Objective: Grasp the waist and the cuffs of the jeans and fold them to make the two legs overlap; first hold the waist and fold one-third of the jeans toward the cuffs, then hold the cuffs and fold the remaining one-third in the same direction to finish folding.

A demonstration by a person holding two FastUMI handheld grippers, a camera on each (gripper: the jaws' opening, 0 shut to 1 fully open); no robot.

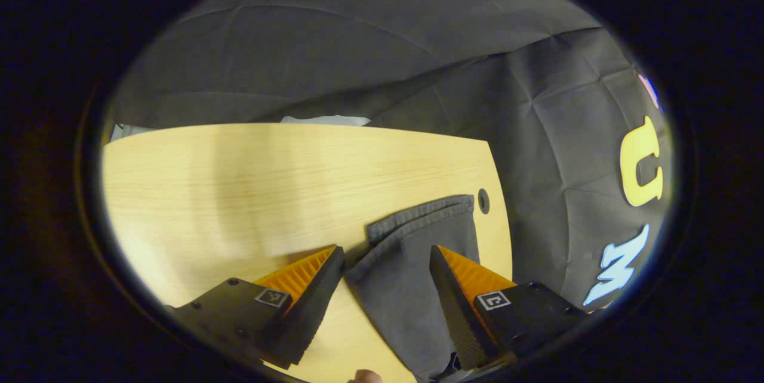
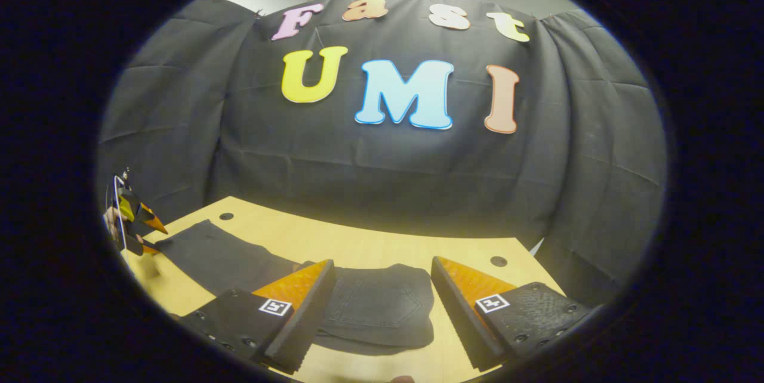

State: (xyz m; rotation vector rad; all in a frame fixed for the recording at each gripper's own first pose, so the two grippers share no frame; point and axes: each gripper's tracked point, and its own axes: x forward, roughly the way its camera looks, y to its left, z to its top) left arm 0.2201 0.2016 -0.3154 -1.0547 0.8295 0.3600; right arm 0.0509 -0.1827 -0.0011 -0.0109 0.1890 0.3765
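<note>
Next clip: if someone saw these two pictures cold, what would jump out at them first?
Probably the dark jeans laid flat across the pale wooden table, with the back-pocket end lying between the open right gripper in the right gripper view. In the left gripper view, the cuff end reaches toward the table's far edge beside a round hole, framed by the open left gripper, whose orange-backed fingers hover without closing on the cloth.

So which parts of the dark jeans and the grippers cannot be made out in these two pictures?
- Dark grey denim jeans: in the right gripper view, the near waist edge is cut off behind the right gripper.
- Left gripper view: the lower leg runs out of the picture past the left gripper.
- Far left gripper in the right gripper view: too small to tell its jaws' state.
</note>
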